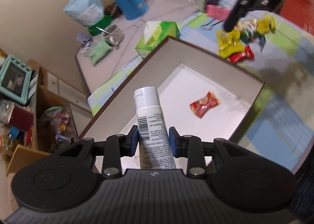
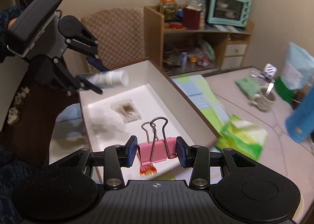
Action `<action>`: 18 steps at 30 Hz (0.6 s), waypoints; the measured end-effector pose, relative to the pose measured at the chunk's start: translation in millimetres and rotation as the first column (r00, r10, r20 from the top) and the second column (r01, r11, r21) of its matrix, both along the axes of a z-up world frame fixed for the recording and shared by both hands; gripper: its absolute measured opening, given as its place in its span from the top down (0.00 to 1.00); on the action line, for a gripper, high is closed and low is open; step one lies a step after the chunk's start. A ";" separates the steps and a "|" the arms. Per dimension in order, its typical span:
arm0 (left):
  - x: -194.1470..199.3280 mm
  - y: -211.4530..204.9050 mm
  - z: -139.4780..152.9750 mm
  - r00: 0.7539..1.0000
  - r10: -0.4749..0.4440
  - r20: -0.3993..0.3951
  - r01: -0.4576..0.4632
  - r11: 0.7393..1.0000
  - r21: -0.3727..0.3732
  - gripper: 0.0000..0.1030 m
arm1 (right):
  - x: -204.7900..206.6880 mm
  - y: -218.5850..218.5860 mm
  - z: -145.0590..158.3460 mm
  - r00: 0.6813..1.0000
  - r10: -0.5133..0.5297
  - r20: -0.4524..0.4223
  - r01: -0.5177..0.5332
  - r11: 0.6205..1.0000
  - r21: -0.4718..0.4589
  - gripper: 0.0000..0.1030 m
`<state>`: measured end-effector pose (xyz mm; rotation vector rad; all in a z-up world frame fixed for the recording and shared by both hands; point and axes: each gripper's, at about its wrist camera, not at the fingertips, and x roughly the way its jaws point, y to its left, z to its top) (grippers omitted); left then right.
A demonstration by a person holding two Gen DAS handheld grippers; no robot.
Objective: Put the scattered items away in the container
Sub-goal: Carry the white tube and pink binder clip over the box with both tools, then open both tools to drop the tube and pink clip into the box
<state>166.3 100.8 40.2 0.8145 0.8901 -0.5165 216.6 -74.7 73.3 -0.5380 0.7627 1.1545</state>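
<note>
White tube point(image 1: 152, 124) sits clamped in the left gripper point(image 1: 153, 139) over the box point(image 1: 125, 94); the right gripper point(image 2: 156, 150) pinches a pink clip point(image 2: 155, 150) above it. Delivery step: both need lowering, then releasing beside the red packet point(image 1: 204, 105).

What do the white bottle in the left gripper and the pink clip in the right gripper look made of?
White bottle: likely plastic, smooth and slightly glossy, with a moulded flip cap and printed barcode label. Pink clip: looks like painted sheet metal with a shiny finish, plus bare wire handles folded up from it. The box below seems to be matte cardboard.
</note>
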 end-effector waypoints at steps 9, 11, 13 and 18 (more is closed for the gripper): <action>34.7 1.9 -54.3 0.977 -0.166 -0.137 0.178 0.980 0.083 0.73 | 45.5 60.9 -54.2 0.997 0.041 -0.059 -0.051 0.985 -0.167 0.60; 40.2 2.0 -67.2 0.969 -0.188 -0.157 0.203 0.975 0.084 0.73 | 52.6 65.1 -67.9 0.997 0.045 -0.067 -0.057 0.979 -0.194 0.60; 45.8 2.1 -78.3 0.963 -0.205 -0.175 0.221 0.972 0.075 0.73 | 61.0 67.8 -79.9 0.996 0.034 -0.085 -0.051 0.977 -0.209 0.60; 59.9 0.6 -99.3 0.951 -0.225 -0.213 0.239 0.970 0.043 0.73 | 76.6 74.2 -105.6 0.994 0.023 -0.106 -0.047 0.971 -0.236 0.60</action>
